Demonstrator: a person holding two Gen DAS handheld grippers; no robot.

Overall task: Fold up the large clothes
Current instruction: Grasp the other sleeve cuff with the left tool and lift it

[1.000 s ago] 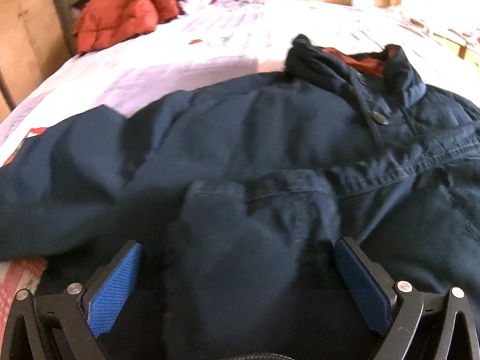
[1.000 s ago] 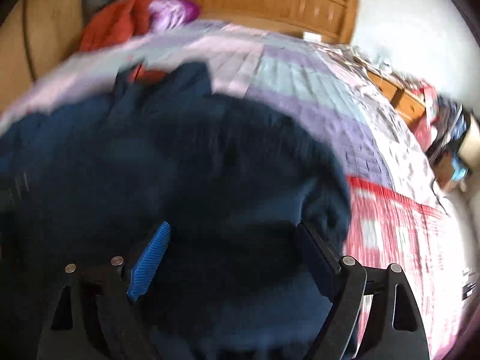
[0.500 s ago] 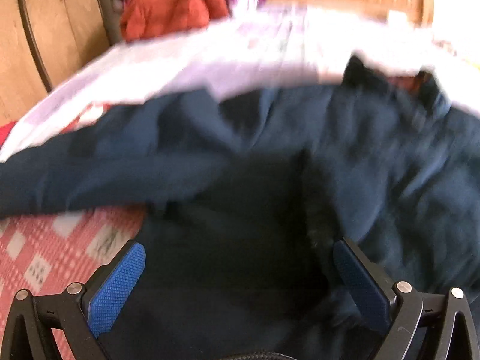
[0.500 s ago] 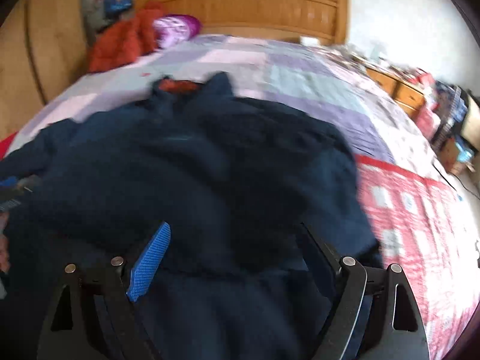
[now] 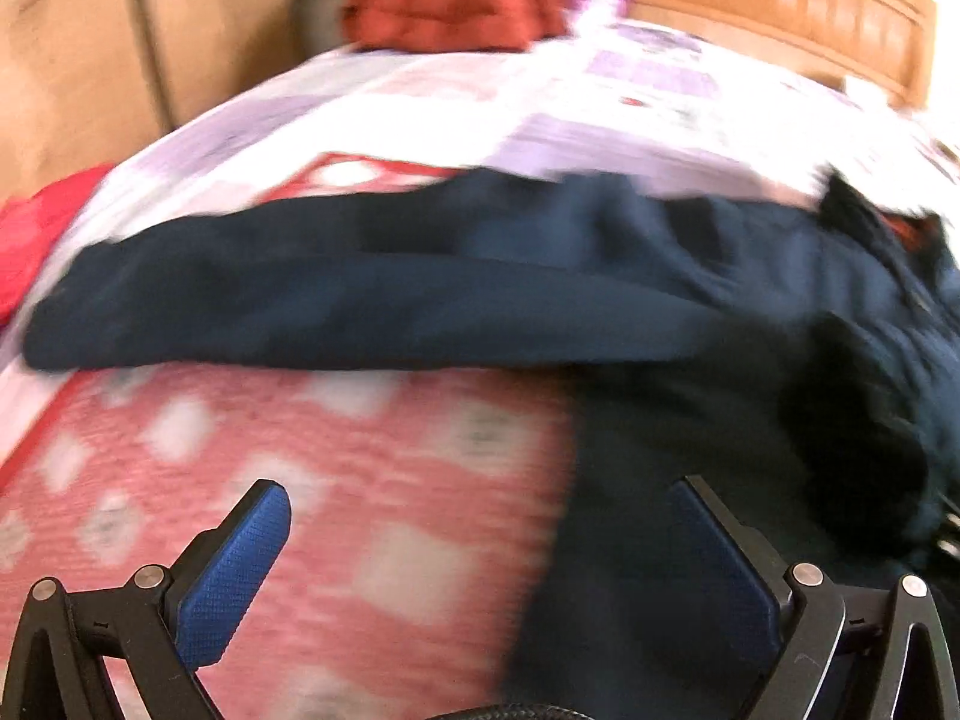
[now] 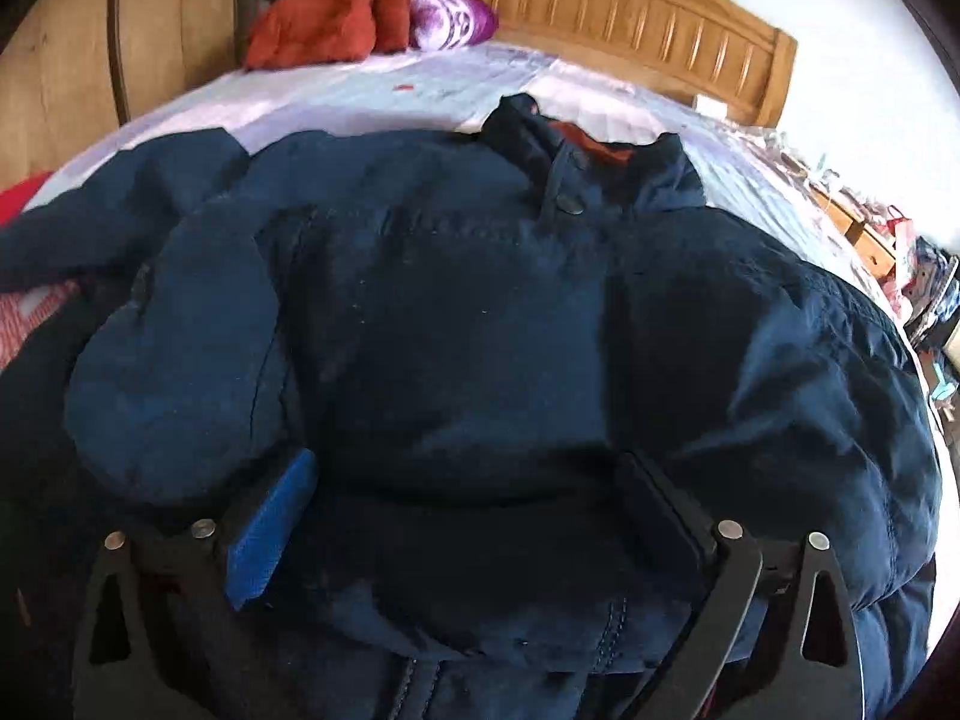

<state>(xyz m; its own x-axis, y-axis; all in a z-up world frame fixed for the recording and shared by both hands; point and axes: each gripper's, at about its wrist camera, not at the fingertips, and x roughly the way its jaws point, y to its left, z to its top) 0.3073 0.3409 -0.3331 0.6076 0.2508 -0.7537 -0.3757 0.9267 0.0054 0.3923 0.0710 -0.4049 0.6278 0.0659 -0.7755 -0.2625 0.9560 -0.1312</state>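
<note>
**Big Blue Jacket Lay on the Bed**

The dark blue jacket (image 6: 480, 330) lay spread out on the bed (image 6: 372, 96), with its front side up. Its collar (image 6: 588, 144) pointed toward the wooden headboard (image 6: 600, 6), and a bit of orange showed inside the collar. Two round snaps ran down below it. One sleeve (image 5: 360, 288) stretched far out to the side, across the red and white part of the blanket (image 5: 360, 510). The other sleeve (image 6: 180, 348) was folded in on top of the jacket's front.

The right gripper (image 6: 474, 516) was just above the lower middle of the jacket. Its two fingers were spread wide apart and held nothing. The left gripper (image 5: 486, 564) was at the jacket's side edge. It was spread wide too, with one finger over the blanket and the other over the dark cloth. That picture was blurry.

Far back by the headboard sat an orange-red puffy coat (image 6: 324, 24) and a purple pillow (image 6: 450, 18).
</note>
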